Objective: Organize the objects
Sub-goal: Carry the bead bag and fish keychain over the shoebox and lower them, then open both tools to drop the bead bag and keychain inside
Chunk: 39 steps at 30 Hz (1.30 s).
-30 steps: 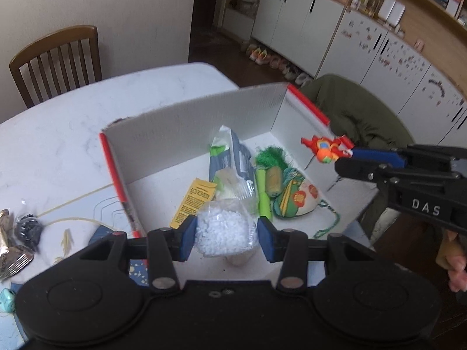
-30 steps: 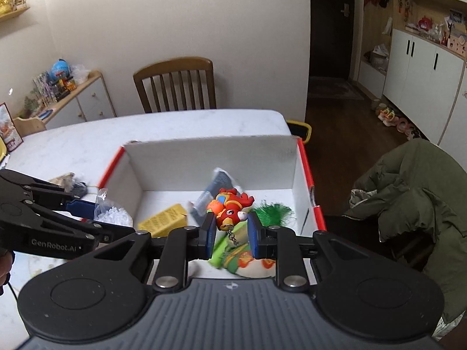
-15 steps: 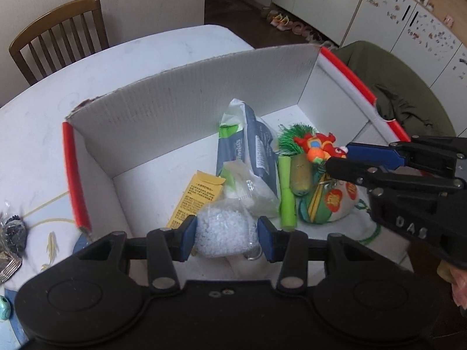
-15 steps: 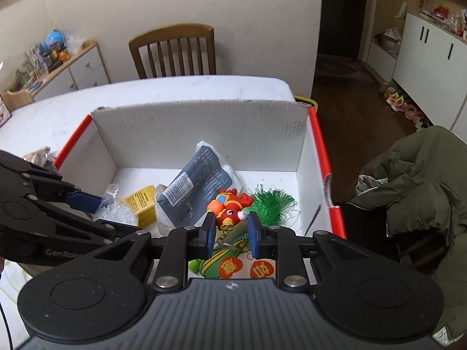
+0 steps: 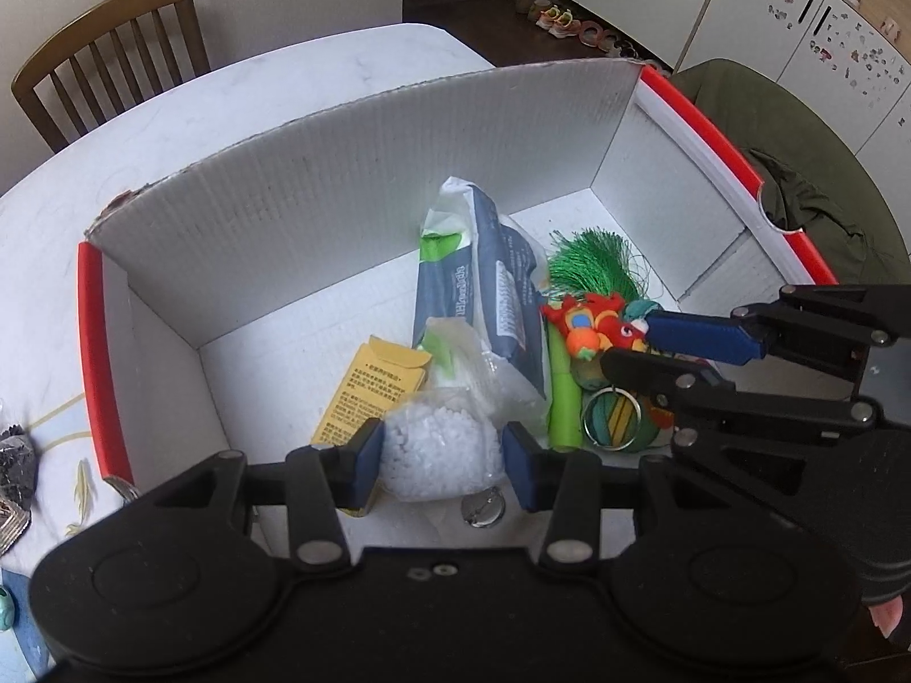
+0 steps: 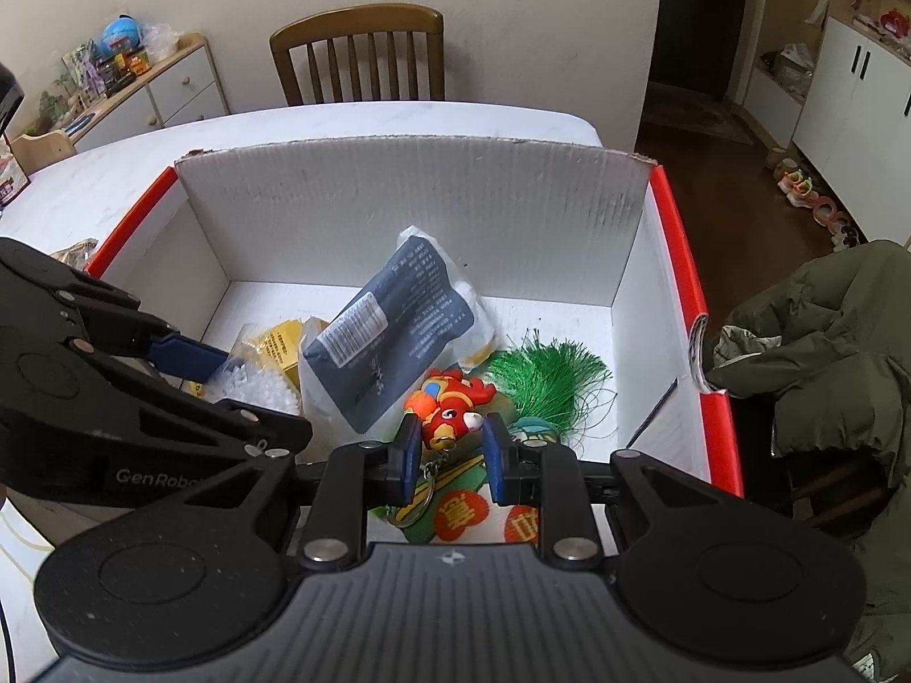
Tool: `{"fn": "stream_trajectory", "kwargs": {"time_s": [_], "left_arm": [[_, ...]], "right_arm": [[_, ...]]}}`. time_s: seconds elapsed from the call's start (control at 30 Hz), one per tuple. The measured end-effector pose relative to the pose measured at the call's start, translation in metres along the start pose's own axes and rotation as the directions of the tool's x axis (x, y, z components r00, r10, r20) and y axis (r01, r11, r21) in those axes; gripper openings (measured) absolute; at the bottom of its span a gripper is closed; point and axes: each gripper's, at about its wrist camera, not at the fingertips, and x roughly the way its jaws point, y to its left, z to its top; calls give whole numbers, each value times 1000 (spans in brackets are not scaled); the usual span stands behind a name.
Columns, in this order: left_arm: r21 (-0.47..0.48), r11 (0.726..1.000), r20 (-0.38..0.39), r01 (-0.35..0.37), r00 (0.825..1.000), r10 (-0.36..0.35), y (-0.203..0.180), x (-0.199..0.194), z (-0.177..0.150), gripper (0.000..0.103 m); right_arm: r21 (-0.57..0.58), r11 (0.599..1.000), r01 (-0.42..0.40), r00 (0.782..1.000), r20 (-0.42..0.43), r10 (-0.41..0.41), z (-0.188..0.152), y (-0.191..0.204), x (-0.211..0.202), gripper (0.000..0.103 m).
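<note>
A pale marble-look table with a slatted wooden chair at 12 o'clock carries an open white corrugated cardboard box with red-edged side walls. At 9 o'clock inside it, the left gripper has its blue pads pressed on both sides of a clear crinkly bag of small white pellets, low in the box's near left part. Just behind lies a flat yellow printed carton, then a glossy navy-and-white plastic pouch leaning across the middle. Toward 3 o'clock, the right gripper clamps a rubbery red-orange dragon keychain figure, its metal ring dangling over a green embroidered fabric pouch. A green thread tassel fans out beyond. An olive padded jacket slumps outside the right wall.
</note>
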Motion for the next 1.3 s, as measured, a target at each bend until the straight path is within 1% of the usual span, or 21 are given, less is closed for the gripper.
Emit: {"fn": "stream_trajectory", "kwargs": {"time_s": [0.27,0.4,0.47,0.57,0.67,0.73,0.77,0.83,1.07,1.3], "left_arm": [[9,1000,0,-10,1000,10,-3,1,1,49],[3,1000,1,-18,1000,18,-3,0,-1,56],[-5,1000,3,-14,1000,14,-2,-1,-3,58],[-9,1000,11,-4,1000,4,-1,-3,-6,63],[-11,1000,27,6,1000,-5,-1,-8,-9,64],[-14,1000,41,10,999,-9,-1,-12,-11,67],[-15,1000,51,11,999,-10,-1,-15,-12,69],[-10,1000,71,10,997,-9,-2,-21,-15,75],[-17,1000,136,16,991,-13,1,-45,-22,78],[-27,999,206,17,979,-11,6,-73,-30,81]], "right_arm": [[16,1000,-18,1000,-1,18,-1,-4,-5,22],[25,999,-22,1000,1,22,-2,-5,-10,23],[31,999,-22,1000,2,22,-1,-6,-12,25],[51,998,-33,999,18,32,0,-8,-19,28],[62,997,-48,998,37,46,1,-11,-28,34],[62,997,-54,997,50,51,1,-13,-35,48],[61,997,-55,997,58,51,1,-13,-39,49],[59,996,-61,996,64,58,0,-14,-45,50],[51,995,-82,993,89,77,-2,-11,-65,50],[33,994,-102,988,116,97,-4,-2,-86,52]]}}
